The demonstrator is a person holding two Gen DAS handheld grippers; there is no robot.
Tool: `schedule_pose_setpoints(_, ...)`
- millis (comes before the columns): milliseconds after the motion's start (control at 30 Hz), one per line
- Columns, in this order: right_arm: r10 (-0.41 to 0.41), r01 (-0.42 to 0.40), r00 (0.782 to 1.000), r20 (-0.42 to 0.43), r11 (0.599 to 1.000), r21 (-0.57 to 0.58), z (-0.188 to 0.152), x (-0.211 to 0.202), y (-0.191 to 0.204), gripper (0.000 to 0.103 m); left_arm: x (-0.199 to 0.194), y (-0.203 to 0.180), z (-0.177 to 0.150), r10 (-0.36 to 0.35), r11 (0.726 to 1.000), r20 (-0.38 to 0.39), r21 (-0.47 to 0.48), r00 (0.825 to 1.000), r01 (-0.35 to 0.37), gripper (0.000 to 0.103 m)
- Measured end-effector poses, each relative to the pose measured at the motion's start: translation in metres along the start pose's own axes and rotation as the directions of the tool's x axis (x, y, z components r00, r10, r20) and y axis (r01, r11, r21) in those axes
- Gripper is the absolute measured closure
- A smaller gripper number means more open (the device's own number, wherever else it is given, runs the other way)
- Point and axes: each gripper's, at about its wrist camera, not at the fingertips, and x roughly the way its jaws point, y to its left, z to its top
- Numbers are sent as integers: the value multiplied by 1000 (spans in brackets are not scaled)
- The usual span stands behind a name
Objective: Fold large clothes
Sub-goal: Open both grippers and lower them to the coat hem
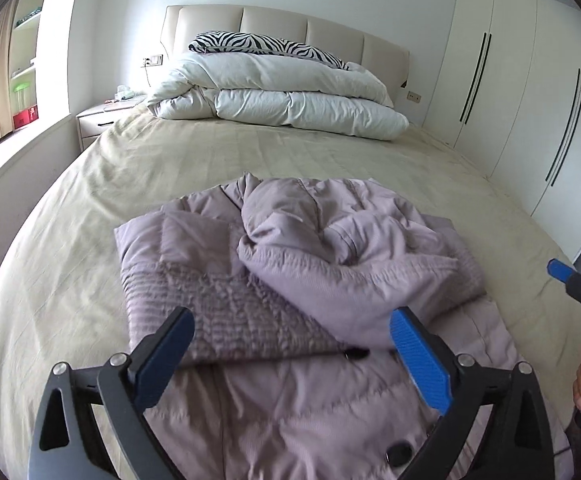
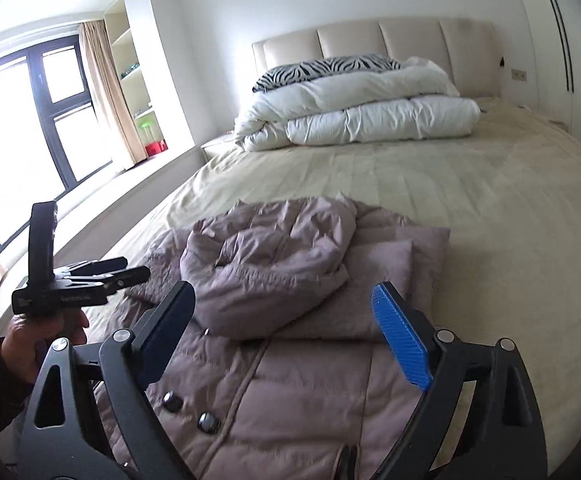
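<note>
A large mauve padded coat (image 1: 290, 272) lies on the beige bed (image 1: 250, 152), its sleeves and hood bunched on top of the body. It also shows in the right wrist view (image 2: 274, 272), with dark buttons near the front. My left gripper (image 1: 290, 344) is open and empty, held just above the coat's lower part. My right gripper (image 2: 286, 316) is open and empty, above the coat's front. The right gripper shows at the edge of the left wrist view (image 1: 570, 276); the left gripper shows at the left of the right wrist view (image 2: 102, 276).
A folded white duvet (image 1: 274, 96) and a zebra pillow (image 1: 262, 44) lie at the headboard. A nightstand (image 1: 98, 120) stands left of the bed. White wardrobes (image 1: 522, 100) line the right wall. A window (image 2: 22, 120) and sill are on the left.
</note>
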Motion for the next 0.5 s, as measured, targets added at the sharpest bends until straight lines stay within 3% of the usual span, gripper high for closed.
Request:
schedule_pose_setpoints(100, 37, -31, 995, -96, 998, 63, -31, -34, -13, 12, -45, 15, -34, -25, 999, -43, -32, 999, 24, 0)
schedule_pose_setpoints(233, 37, -20, 983, -177, 995, 97, -82, -83, -32, 12, -90, 51, -92, -50, 986, -136, -163, 989, 28, 0)
schedule_pose_setpoints(400, 47, -1, 966, -254, 984, 178, -135, -126, -58, 12, -125, 81, -161, -47, 956, -251, -293, 967, -30, 0)
schedule_pose_setpoints(500, 67, 4, 954, -293, 972, 234, -160, -142, -70, 12, -140, 83, -190, -71, 941, -282, -337, 957, -29, 0)
